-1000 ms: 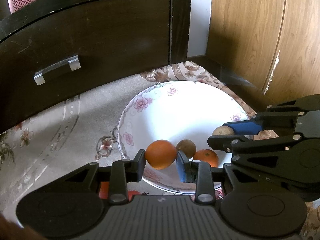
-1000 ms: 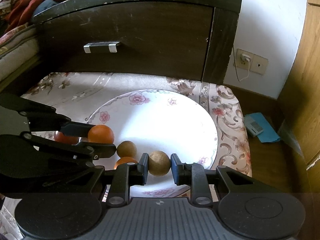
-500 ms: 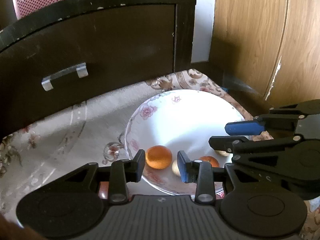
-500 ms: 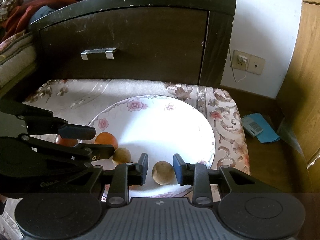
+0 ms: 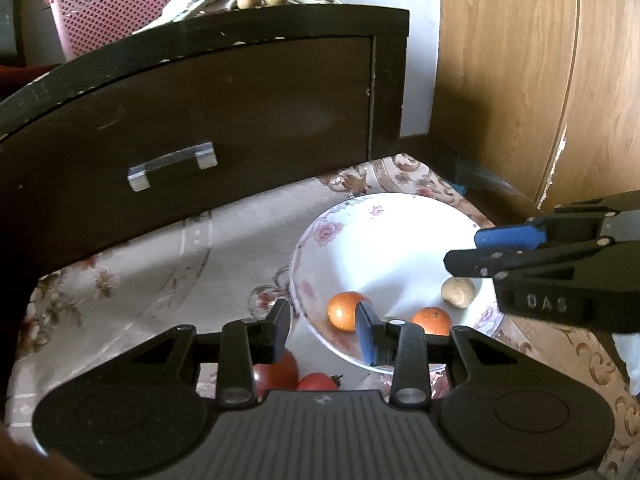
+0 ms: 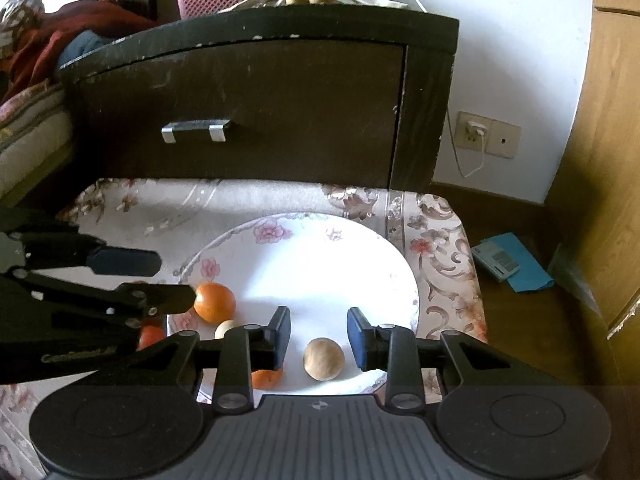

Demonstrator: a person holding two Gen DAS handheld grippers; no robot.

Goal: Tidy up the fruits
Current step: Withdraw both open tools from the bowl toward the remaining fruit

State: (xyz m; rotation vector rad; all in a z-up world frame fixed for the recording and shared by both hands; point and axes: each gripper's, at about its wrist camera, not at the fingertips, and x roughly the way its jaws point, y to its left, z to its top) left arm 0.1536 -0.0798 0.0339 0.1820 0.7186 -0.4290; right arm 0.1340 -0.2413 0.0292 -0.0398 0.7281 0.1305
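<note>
A floral plate (image 6: 360, 256) holds two oranges (image 6: 215, 302) and a brown fruit (image 6: 323, 359). Left gripper (image 5: 322, 330) and right gripper (image 6: 318, 336) both hover above with fingers spread, empty.

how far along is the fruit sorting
Done: two oranges and a round brown fruit lie in the white floral plate. In hand: nothing; left gripper and right gripper are open. Left: two red tomatoes sit outside it.
</note>
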